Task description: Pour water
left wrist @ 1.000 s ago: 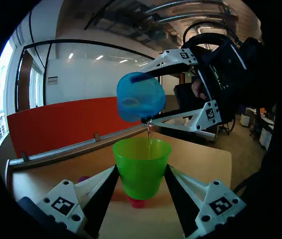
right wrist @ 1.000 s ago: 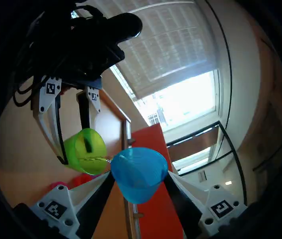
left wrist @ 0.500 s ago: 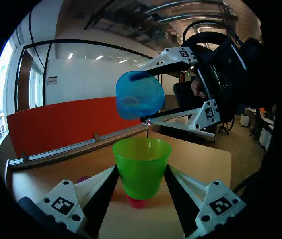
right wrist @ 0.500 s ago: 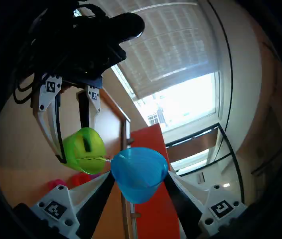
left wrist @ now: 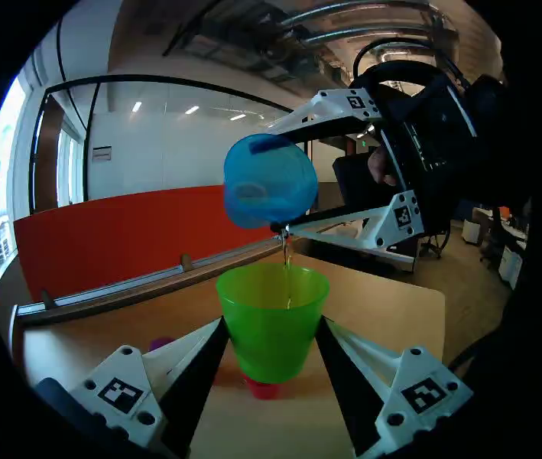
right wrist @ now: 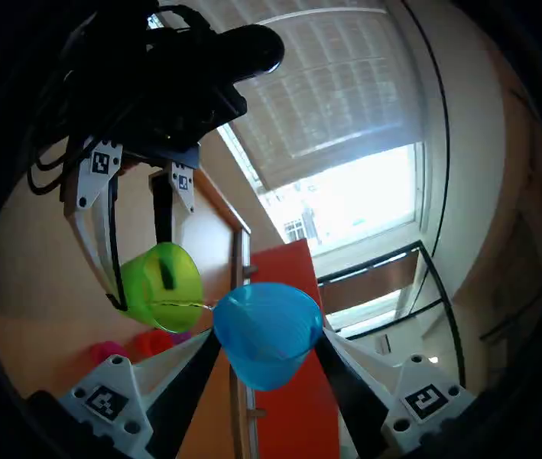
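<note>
My left gripper (left wrist: 272, 336) is shut on a translucent green cup (left wrist: 273, 327), held upright above a wooden table (left wrist: 393, 306). Above it my right gripper (left wrist: 290, 180) holds a blue cup (left wrist: 269, 181) tipped far over, its mouth turned toward the camera. A thin stream of water (left wrist: 287, 264) falls from the blue rim into the green cup. In the right gripper view, the right gripper (right wrist: 265, 340) is shut on the blue cup (right wrist: 267, 333), and the left gripper (right wrist: 139, 294) clasps the green cup (right wrist: 160, 287) just beyond the blue rim.
A red cup (left wrist: 261, 389) and a purple one (left wrist: 160, 344) stand on the table under the green cup. A red partition wall (left wrist: 125, 233) runs behind the table's far edge. A hand (left wrist: 381, 167) grips the right gripper's dark body.
The blue cup has tipped a little further and shifted slightly. The water stream keeps running into the green cup. The left gripper has stayed still.
</note>
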